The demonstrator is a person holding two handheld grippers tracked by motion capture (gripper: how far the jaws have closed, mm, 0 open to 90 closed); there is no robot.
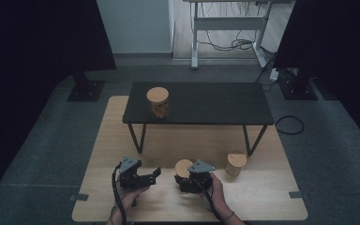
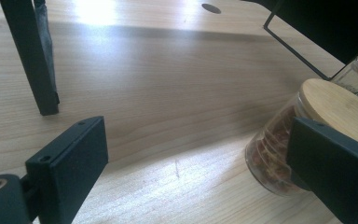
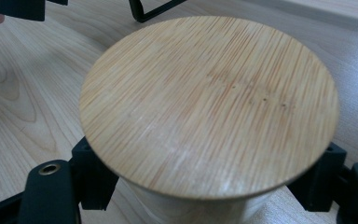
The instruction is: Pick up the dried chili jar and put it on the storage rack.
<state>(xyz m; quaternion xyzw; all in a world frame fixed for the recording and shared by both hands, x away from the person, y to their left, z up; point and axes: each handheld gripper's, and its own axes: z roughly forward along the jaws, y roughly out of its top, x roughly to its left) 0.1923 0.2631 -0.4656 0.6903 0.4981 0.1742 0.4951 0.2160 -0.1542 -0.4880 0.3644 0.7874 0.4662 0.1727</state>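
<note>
Leftmost, your left gripper (image 1: 155,174) rests on the wooden table (image 1: 262,201) with its jaws apart and nothing between them. Just to its right, your right gripper (image 1: 186,180) is clamped on the near jar (image 1: 183,168), below its bamboo lid (image 3: 209,105); the grasp looks complete. Next, lift it straight, clear of the second jar (image 1: 236,164) farther right; a third jar (image 1: 158,101) stands on the far black bench (image 1: 215,105)
</note>
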